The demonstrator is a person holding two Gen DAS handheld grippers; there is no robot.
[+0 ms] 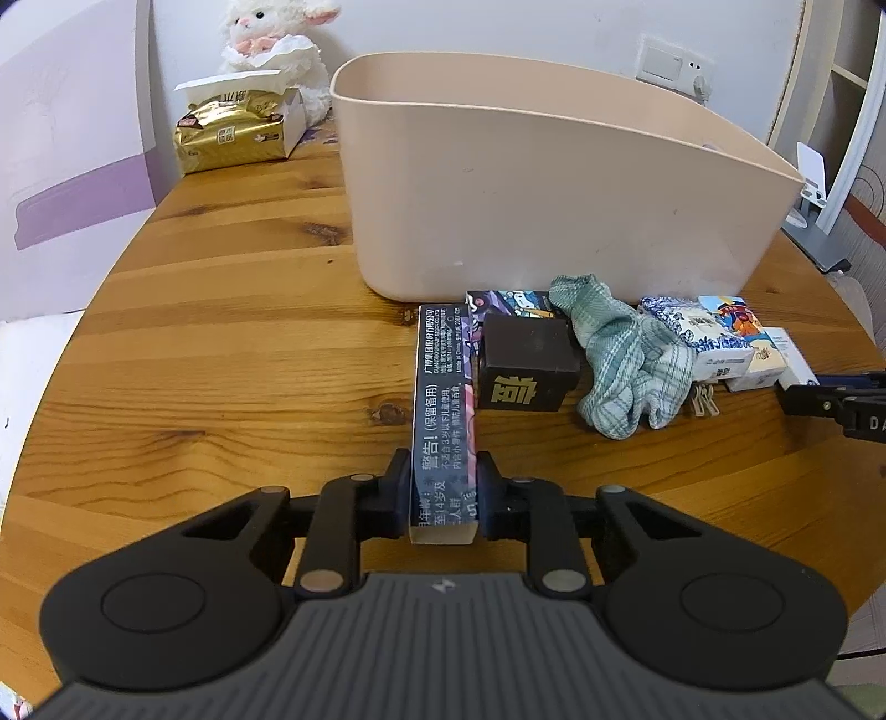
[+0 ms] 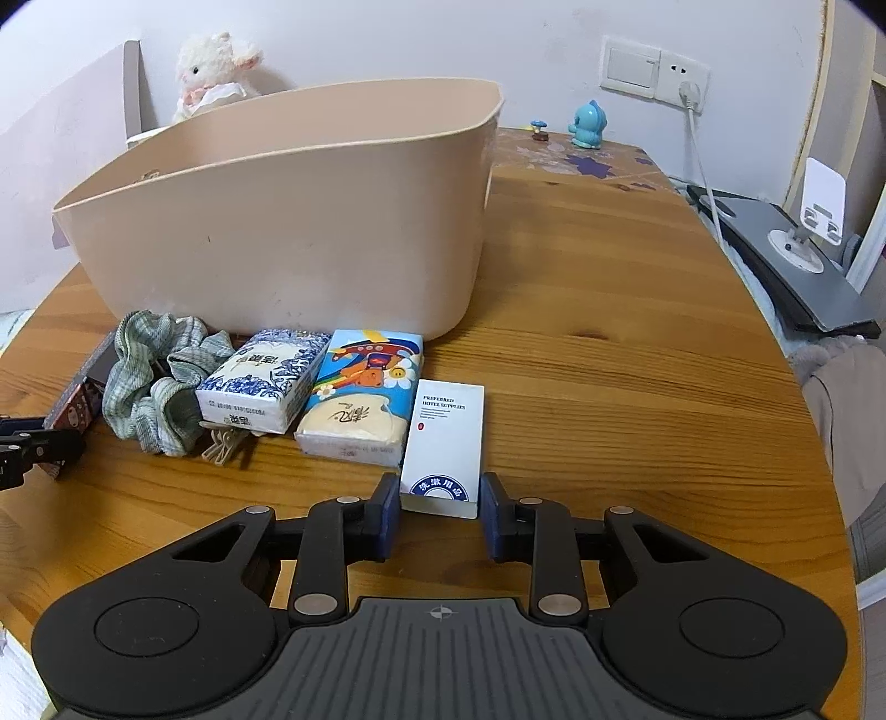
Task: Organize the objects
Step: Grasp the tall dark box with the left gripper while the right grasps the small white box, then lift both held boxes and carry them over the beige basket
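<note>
A beige plastic bin [image 1: 542,183] stands on the round wooden table [image 1: 221,310]; it also shows in the right wrist view [image 2: 288,221]. In front of it lie a long dark printed box [image 1: 443,410], a black cube box [image 1: 526,365], a green checked cloth [image 1: 626,360], two tissue packs [image 2: 266,382] [image 2: 365,399] and a white hotel-supplies box [image 2: 446,437]. My left gripper [image 1: 443,487] is shut on the near end of the long dark box. My right gripper [image 2: 440,498] is open, its fingers on either side of the white box's near end, a small gap each side.
A gold tissue box [image 1: 238,127] and a plush lamb [image 1: 277,50] stand at the back left. A blue toy [image 2: 590,124], a wall socket with cable [image 2: 686,83] and a grey stand [image 2: 786,255] are at the right. Small wooden clips [image 2: 221,443] lie by the cloth.
</note>
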